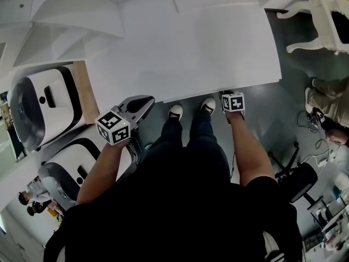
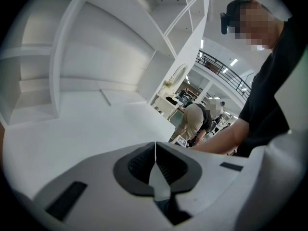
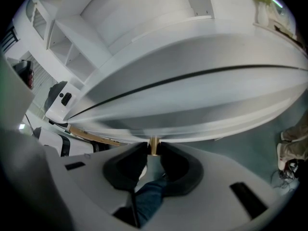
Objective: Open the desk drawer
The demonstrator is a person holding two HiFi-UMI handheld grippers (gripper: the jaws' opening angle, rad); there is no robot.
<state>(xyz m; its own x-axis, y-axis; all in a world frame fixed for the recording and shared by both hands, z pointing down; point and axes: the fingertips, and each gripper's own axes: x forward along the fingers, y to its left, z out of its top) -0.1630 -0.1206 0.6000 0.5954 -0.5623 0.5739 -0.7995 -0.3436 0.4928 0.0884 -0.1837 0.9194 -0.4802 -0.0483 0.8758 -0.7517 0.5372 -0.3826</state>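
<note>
The right gripper (image 3: pixel 154 151) has its dark padded jaws drawn in on a small brass knob (image 3: pixel 154 145), which stands pinched between their tips. Straight ahead of those jaws, touching the knob's far end, is the white drawer front (image 3: pixel 192 105); a thin dark seam runs across above it, under the edge of the white desk (image 1: pixel 180 48). From the head view this gripper's marker cube (image 1: pixel 233 102) sits right at the desk's near edge, and the person's black-and-white shoes (image 1: pixel 175 112) stand just to its left on the grey floor. The left gripper (image 2: pixel 155 152) is well apart from the drawer, off to the left of the shoes. Its jaws are pressed together with nothing between them, and its own marker cube (image 1: pixel 113 127) is behind them, nearer the person. Ahead of its jaws spreads the bare desktop with white shelving (image 2: pixel 183 8) beyond; farther off to their right a bending person in tan trousers (image 2: pixel 192 121) shows. To the left of the left gripper stand two white-and-black machines (image 1: pixel 38 108).
</note>
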